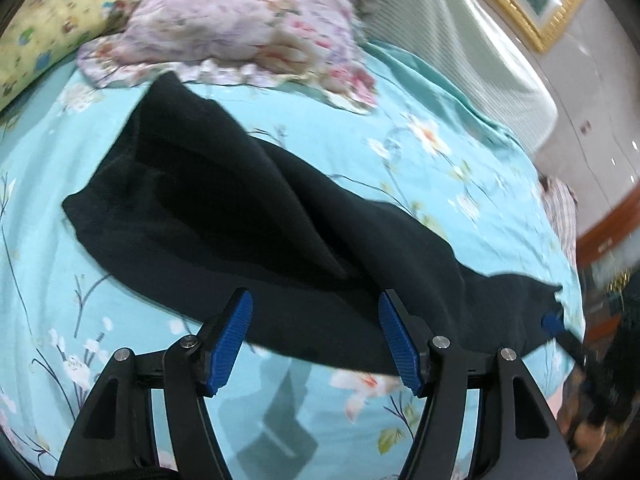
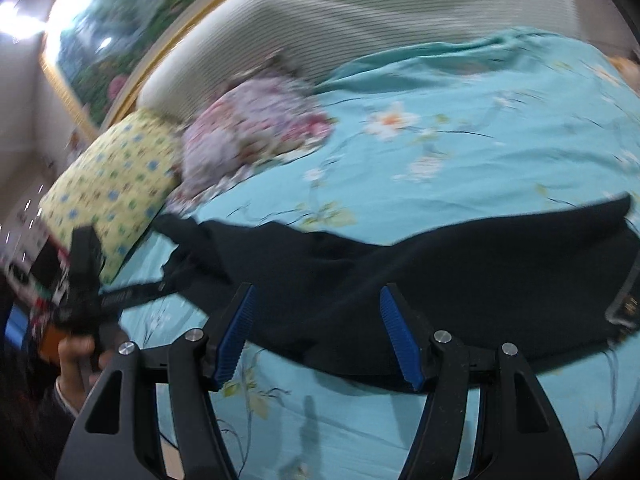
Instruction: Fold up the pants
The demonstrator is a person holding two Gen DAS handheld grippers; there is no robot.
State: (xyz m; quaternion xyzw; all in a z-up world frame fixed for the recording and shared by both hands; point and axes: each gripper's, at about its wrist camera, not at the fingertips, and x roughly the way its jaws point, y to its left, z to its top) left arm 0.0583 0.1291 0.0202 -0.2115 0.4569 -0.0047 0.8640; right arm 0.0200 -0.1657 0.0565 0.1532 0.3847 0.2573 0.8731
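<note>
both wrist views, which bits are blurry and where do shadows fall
Left wrist view: the floral pillow and the right edge of the picture are smeared by motion, the left tool is sharp, and a grey shadow lies on the bedspread between its fingers. Right wrist view: the whole background is blurred, the yellow pillow included; the black pants show little detail.

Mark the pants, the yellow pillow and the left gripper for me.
pants (image 1: 224,208), left wrist view, middle of the dark cloth.
yellow pillow (image 2: 116,184), right wrist view, its patterned face.
left gripper (image 1: 316,332), left wrist view, between fingertips.
</note>
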